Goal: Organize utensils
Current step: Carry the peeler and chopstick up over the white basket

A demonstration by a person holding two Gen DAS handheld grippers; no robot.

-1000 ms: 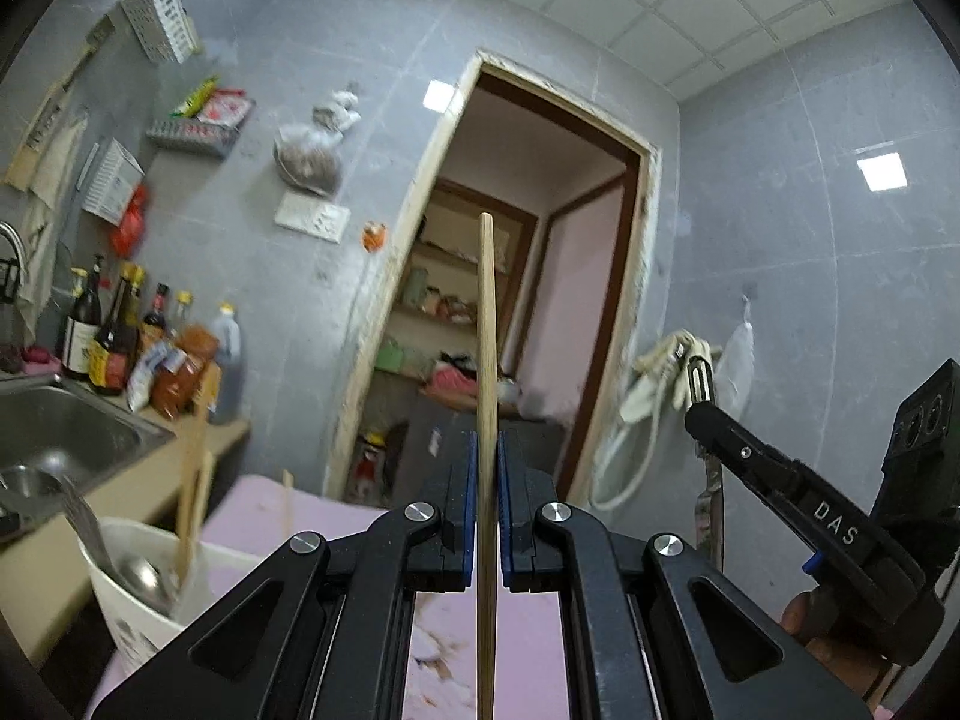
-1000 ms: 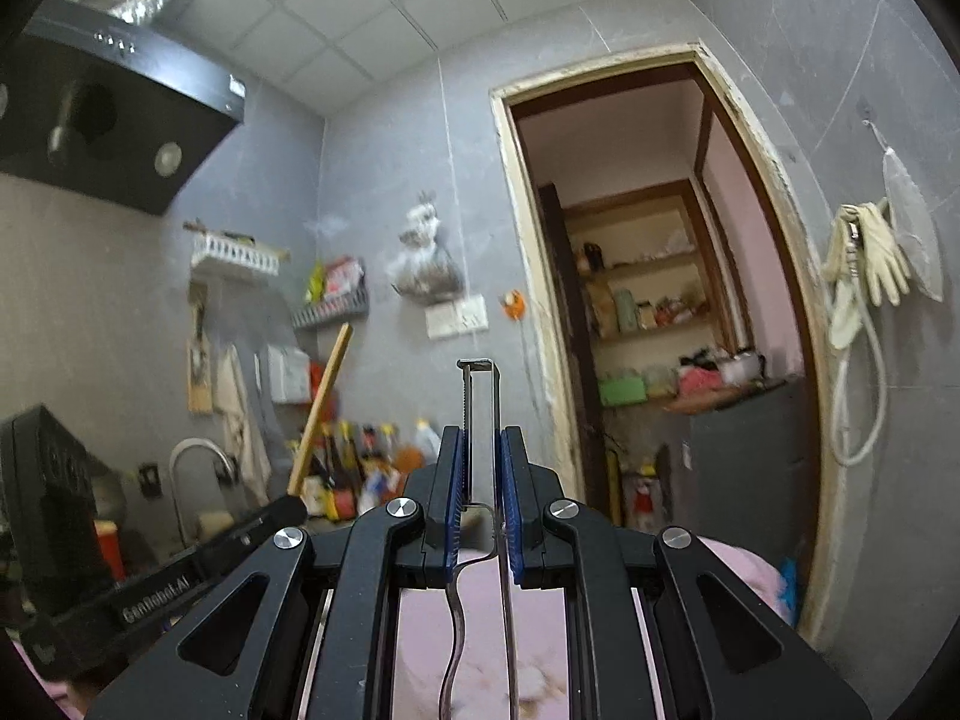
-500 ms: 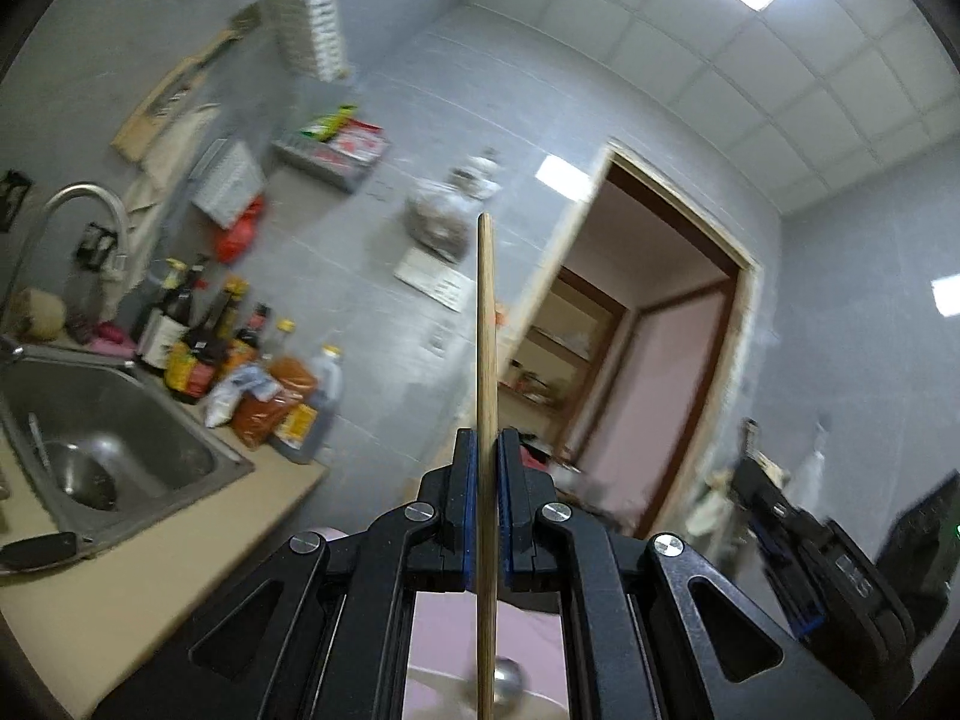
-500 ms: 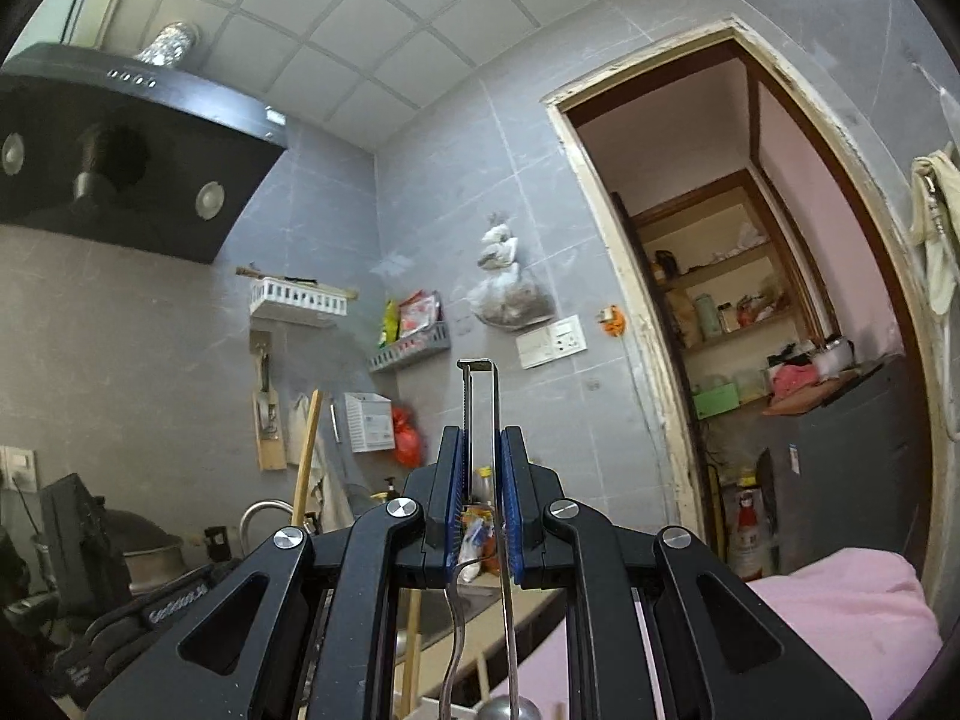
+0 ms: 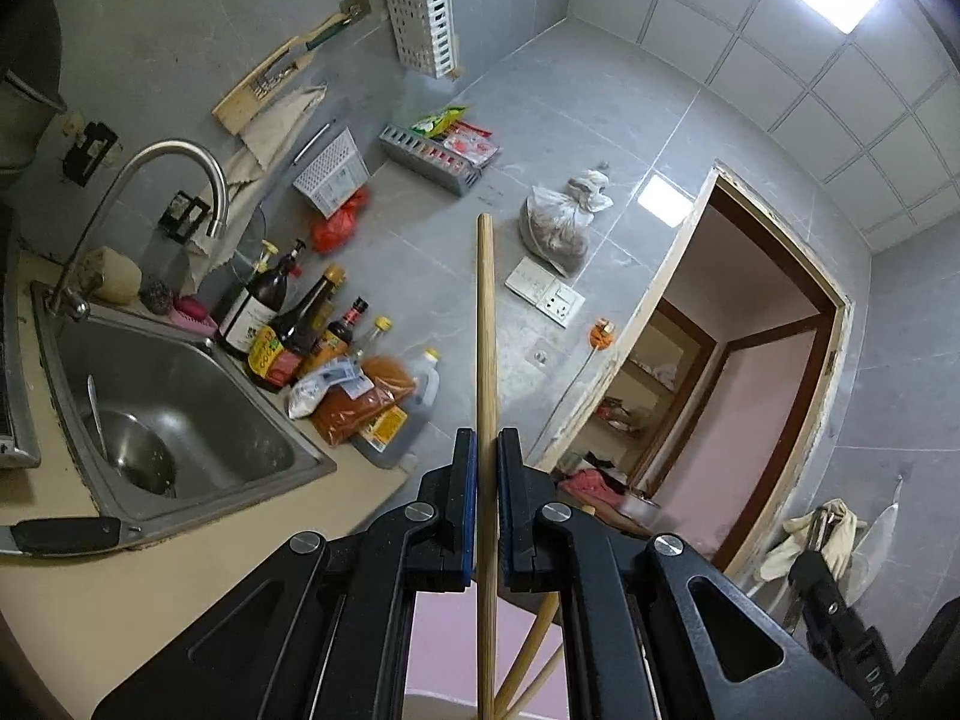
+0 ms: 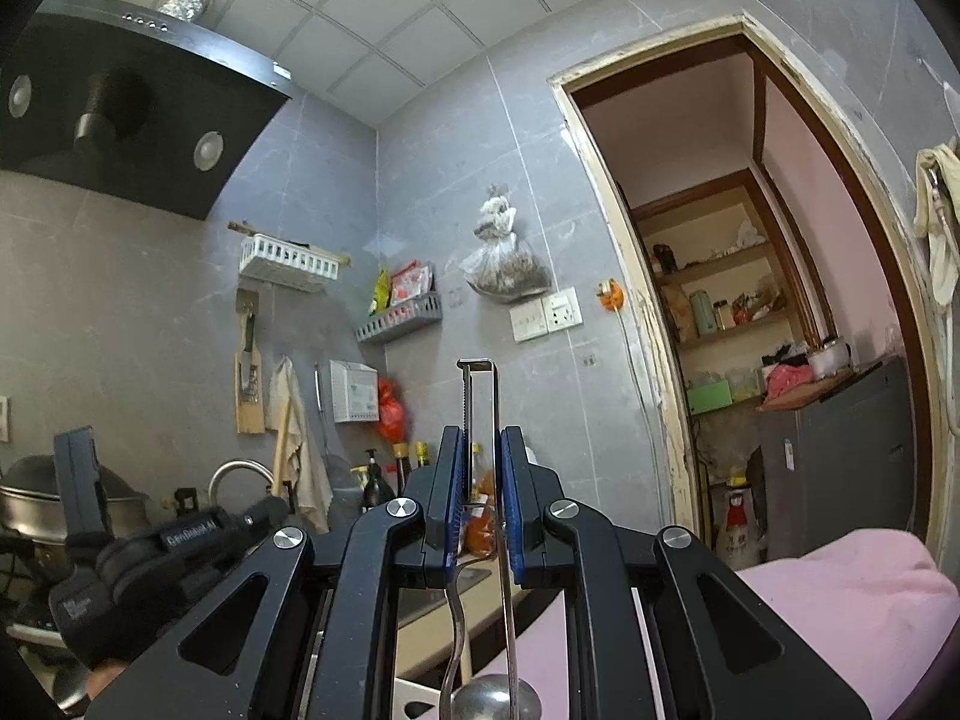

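Observation:
My left gripper (image 5: 486,444) is shut on a wooden chopstick (image 5: 485,324) that stands upright between the blue pads. Below it other chopsticks (image 5: 531,654) lean in a container whose rim barely shows. My right gripper (image 6: 482,444) is shut on a thin metal ladle handle (image 6: 495,420) with a hooked top; a round steel ladle bowl (image 6: 495,699) and a curved metal handle (image 6: 454,618) show below. The left gripper also shows in the right wrist view (image 6: 180,534), low at the left, with its chopstick (image 6: 281,450).
A steel sink (image 5: 174,420) with a tap and a ladle lies left, sauce bottles (image 5: 300,330) beside it. A knife handle (image 5: 66,534) rests on the beige counter (image 5: 180,576). Pink cloth (image 6: 840,600) covers the surface at right. A doorway (image 6: 750,300) opens behind.
The left gripper has tilted and swung left toward the sink and lowered the chopstick among the other chopsticks. The right gripper has shifted slightly, the ladle still held.

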